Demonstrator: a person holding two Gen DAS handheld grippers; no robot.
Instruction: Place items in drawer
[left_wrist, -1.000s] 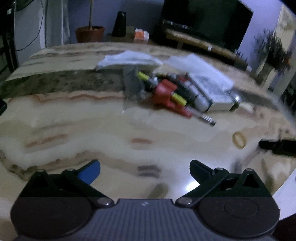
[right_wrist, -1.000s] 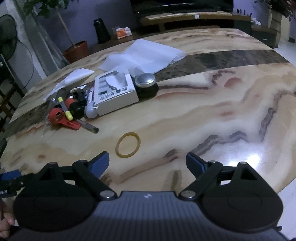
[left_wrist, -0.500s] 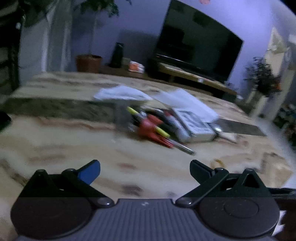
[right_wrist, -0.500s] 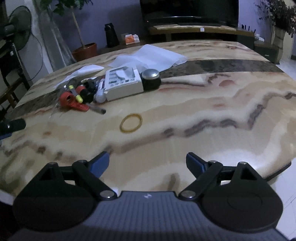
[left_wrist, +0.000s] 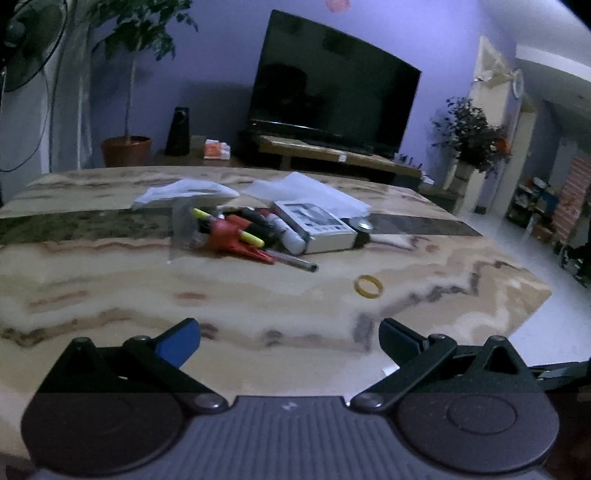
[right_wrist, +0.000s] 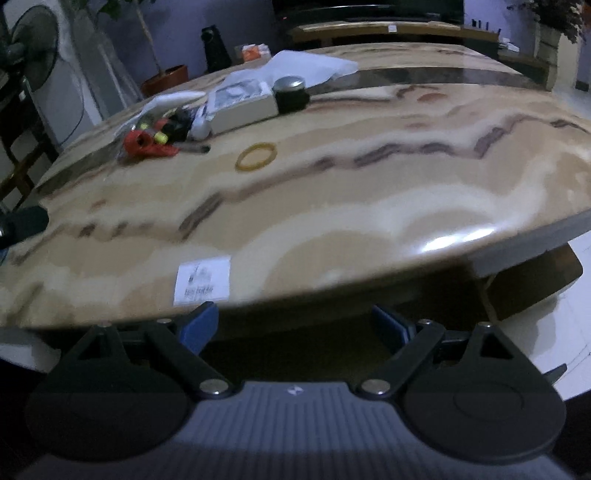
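A pile of items lies mid-table: a red tool (left_wrist: 232, 236) (right_wrist: 144, 144) with yellow markers, a pen (left_wrist: 295, 263), a white box (left_wrist: 317, 227) (right_wrist: 243, 107) and a round black tin (right_wrist: 291, 92). A yellow rubber band (left_wrist: 368, 286) (right_wrist: 256, 157) lies nearer. My left gripper (left_wrist: 290, 338) hovers open over the table's near part, nothing between its fingers. My right gripper (right_wrist: 293, 325) is open too, low at the table's near edge, looking at the dark space under the top. No drawer shows clearly.
The marble table (left_wrist: 110, 280) (right_wrist: 369, 206) carries white plastic bags (left_wrist: 184, 192) at the back and a small white label (right_wrist: 203, 280) near the front edge. Behind stand a TV (left_wrist: 332, 88), a potted plant (left_wrist: 125, 147) and a fan (right_wrist: 33, 48).
Both grippers pulled back from the pile toward the near edge. The right one dropped below the tabletop level; the left view tilted up, showing the room. Both stayed open.
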